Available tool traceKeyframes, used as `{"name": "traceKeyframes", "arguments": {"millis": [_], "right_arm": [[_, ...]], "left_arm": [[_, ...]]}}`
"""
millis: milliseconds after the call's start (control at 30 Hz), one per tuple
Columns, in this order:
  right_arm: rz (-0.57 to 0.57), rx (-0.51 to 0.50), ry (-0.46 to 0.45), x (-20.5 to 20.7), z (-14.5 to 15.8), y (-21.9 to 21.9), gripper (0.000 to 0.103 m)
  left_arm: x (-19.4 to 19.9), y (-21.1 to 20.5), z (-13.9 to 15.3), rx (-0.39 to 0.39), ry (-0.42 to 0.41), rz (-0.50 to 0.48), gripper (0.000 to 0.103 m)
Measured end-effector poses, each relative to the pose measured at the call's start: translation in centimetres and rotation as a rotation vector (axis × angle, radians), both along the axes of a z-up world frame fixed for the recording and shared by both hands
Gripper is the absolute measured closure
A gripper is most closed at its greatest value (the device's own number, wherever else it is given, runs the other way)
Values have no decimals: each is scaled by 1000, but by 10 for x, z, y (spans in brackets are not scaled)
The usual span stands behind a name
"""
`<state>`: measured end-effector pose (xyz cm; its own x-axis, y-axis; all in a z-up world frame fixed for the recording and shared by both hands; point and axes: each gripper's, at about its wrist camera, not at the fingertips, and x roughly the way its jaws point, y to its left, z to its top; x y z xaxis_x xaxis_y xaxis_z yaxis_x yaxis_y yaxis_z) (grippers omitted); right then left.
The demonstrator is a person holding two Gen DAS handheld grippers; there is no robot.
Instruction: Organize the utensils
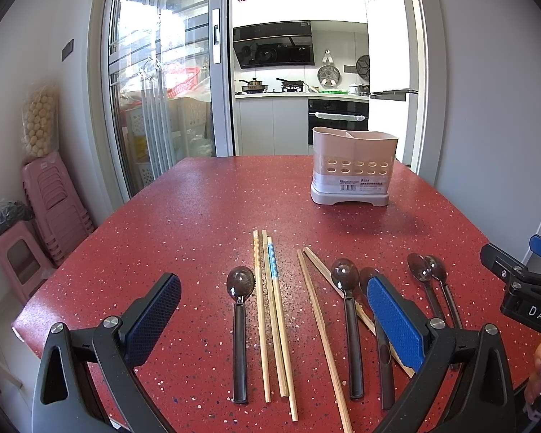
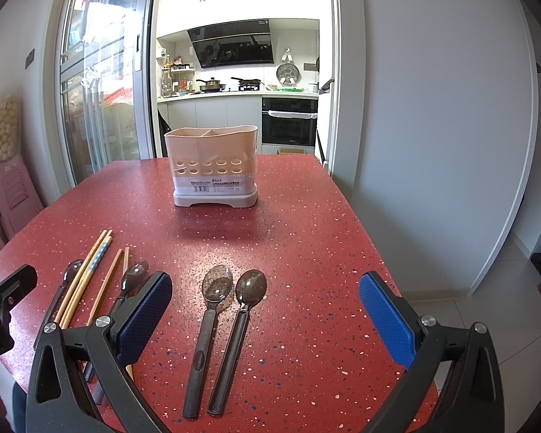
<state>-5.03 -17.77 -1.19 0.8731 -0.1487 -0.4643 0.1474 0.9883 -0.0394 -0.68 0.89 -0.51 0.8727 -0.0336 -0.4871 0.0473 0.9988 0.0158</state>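
Left wrist view: five spoons [image 1: 240, 285], five chopsticks [image 1: 274, 310] and one holder [image 1: 353, 169] on the red table [image 1: 162, 234]. The left gripper [image 1: 274, 321] gapes wide; chopsticks lie at its 12 o'clock, the holder at 1 o'clock.

Right wrist view: the right gripper [image 2: 267, 314] is spread wide, two spoons [image 2: 216, 288] between its fingers, the holder at 12 o'clock.

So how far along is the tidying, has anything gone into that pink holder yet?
Nothing looks done: no utensil shows above the rim of the pink holder. Nothing is in hand either; the left claw and right claw are both open. Left to sort: five spoons, such as the pair under the right claw, and five chopsticks lying on the red table.
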Motion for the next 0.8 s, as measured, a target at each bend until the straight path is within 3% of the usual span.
{"name": "traceKeyframes", "arguments": {"millis": [233,400,633,800], "right_arm": [[4,3,16,1,-2,0,0],[17,16,66,13,-2,-6,0],[17,137,315,49,-16,-33,0],[57,178,495,75,-29,-37,10]], "left_arm": [[2,2,-4,6,22,2,0],[19,14,-12,9,108,17,0],[58,53,-39,-16,346,62,0],[73,70,-57,-45,454,69,0]]}}
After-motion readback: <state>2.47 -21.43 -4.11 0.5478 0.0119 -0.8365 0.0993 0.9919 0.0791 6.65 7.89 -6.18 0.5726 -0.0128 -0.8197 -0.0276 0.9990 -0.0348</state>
